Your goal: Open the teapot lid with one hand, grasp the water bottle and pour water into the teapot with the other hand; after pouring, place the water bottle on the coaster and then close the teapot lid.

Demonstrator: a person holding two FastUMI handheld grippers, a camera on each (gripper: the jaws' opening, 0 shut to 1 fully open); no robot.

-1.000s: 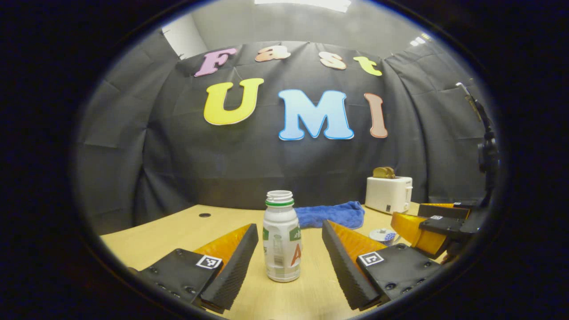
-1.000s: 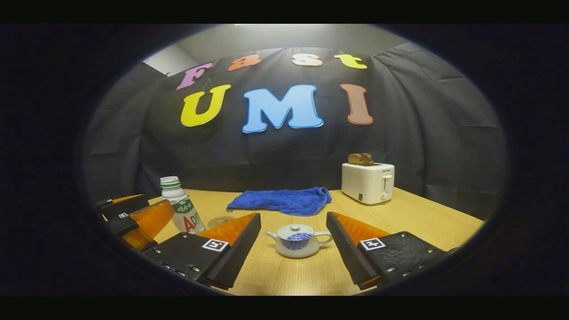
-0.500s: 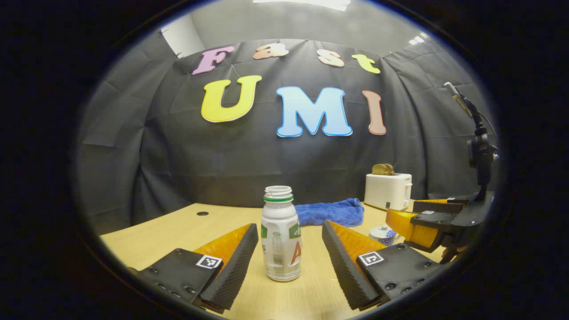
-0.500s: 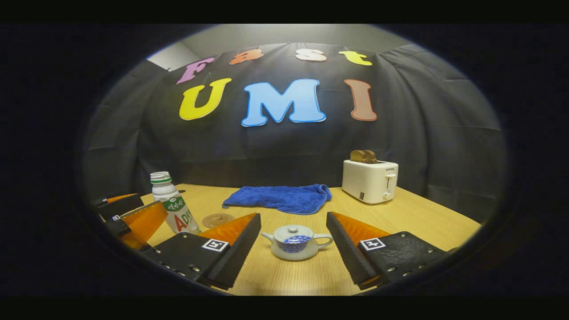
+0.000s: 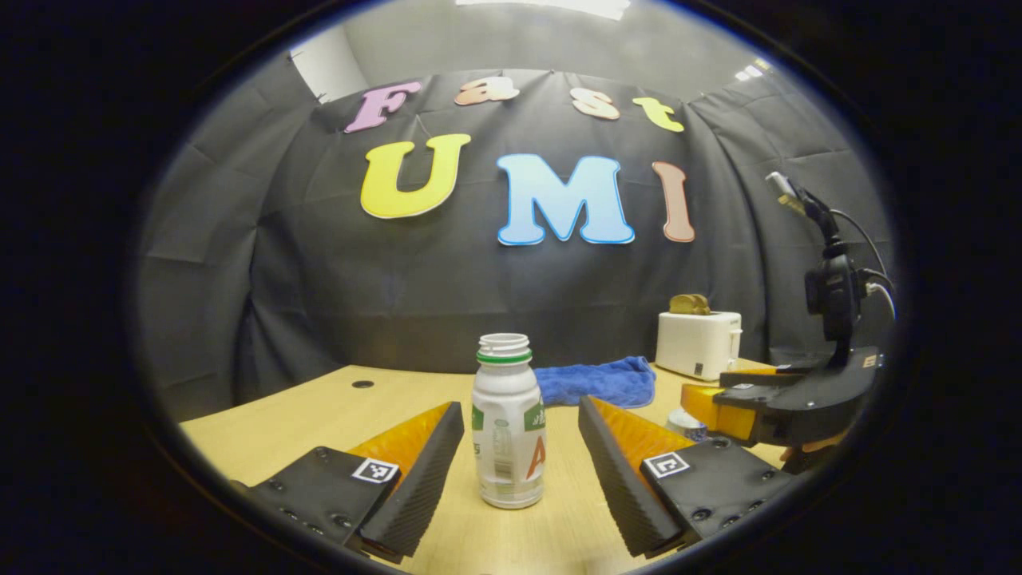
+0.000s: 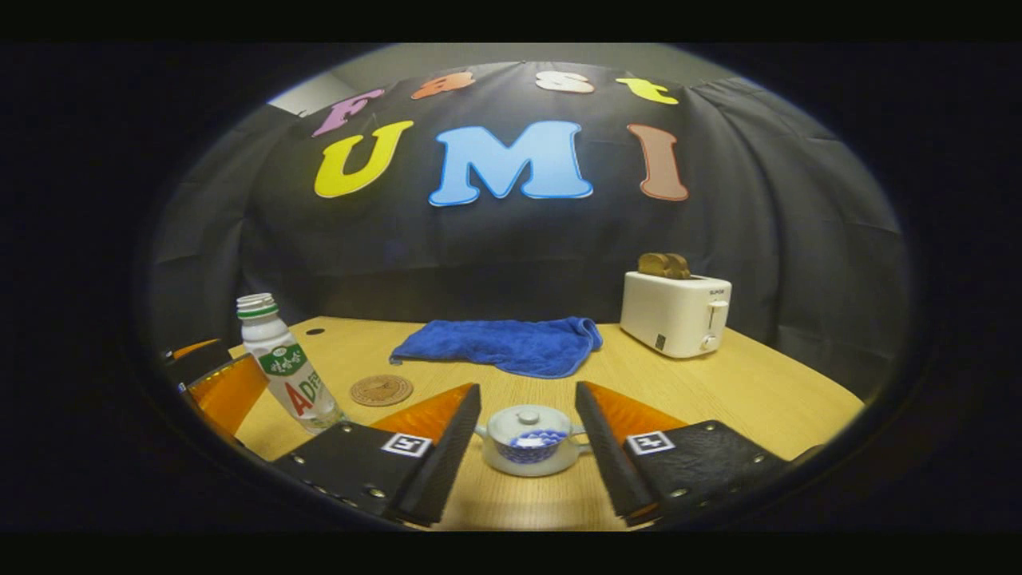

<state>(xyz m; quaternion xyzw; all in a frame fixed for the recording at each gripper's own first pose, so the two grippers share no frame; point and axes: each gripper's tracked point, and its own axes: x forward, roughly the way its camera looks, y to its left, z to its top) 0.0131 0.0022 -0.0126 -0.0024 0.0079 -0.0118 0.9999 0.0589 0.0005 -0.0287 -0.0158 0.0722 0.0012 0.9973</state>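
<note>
Both tools are spread wide, gripping nothing. The left tool [image 5: 520, 471] brackets the uncapped water bottle [image 5: 508, 423] standing on the worktop [image 6: 718, 383]; the right tool [image 6: 527, 455] flanks the lidded teapot [image 6: 529, 441]. Approach step: next, the right tool likely must pinch the lid knob [image 6: 527, 416].

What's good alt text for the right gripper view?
The right gripper sits open around a small lidded teapot on a wooden table. Behind: coaster, uncapped water bottle, blue towel, toaster.
</note>
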